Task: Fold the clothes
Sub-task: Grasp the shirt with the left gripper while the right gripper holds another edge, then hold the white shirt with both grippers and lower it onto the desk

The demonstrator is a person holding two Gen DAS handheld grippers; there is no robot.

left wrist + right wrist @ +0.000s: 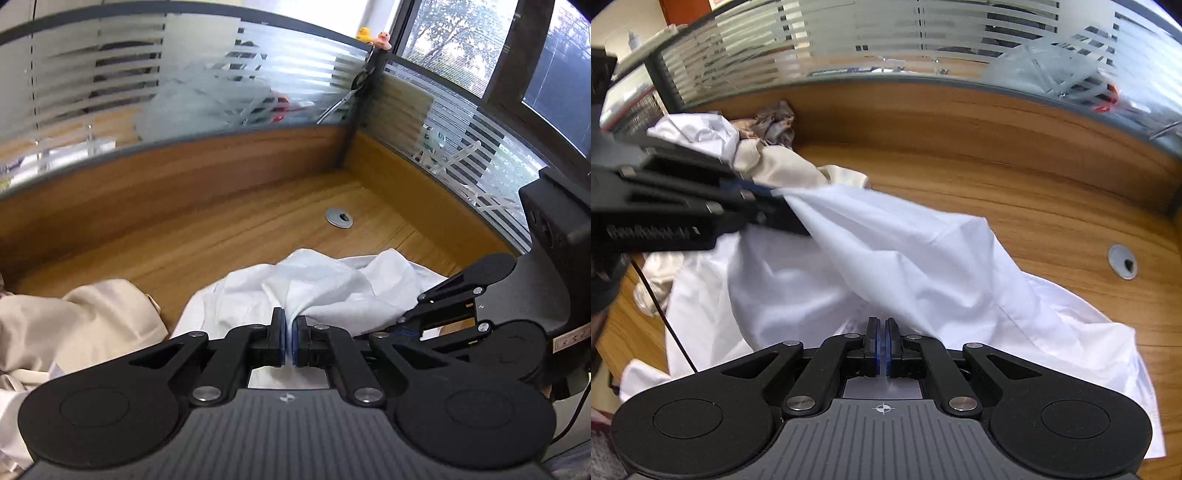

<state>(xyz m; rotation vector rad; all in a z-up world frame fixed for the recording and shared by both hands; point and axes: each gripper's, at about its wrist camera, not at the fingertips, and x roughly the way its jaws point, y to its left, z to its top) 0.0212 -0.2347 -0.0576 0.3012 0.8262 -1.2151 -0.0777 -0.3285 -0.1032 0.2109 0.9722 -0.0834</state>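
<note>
The left gripper [289, 325] is clenched on a bunched fold of the white shirt [325, 291], the fabric drawn up into a peak between its blue-padded fingers [280, 332]. From the right wrist view the same left gripper [775, 206] enters from the left edge, pulling a corner of the white shirt [886, 258] up off the wooden table [997, 177] so that the cloth stretches in a taut ridge down toward the camera. The right gripper [881, 332] is also clamped shut, its fingers pinching a thin edge of the shirt just in front of the lens (a sliver of white shows between the blue pads). The rest of the shirt lies crumpled and spread across the near part of the table, its lower right portion flat on the wood.

A beige garment [74, 325] sits heaped just left of the shirt, and in the right wrist view this beige garment [783, 166] lies behind the lifted corner, beside more white cloth and a grey patterned piece [775, 123] against the partition. A round metal cable grommet [339, 218] is set in the table beyond the shirt, well apart from it. Frosted striped glass panels [147, 74] border the table, with a yellow rubber duck [364, 34] and a pink one [384, 40] perched on the top rail at the corner.
</note>
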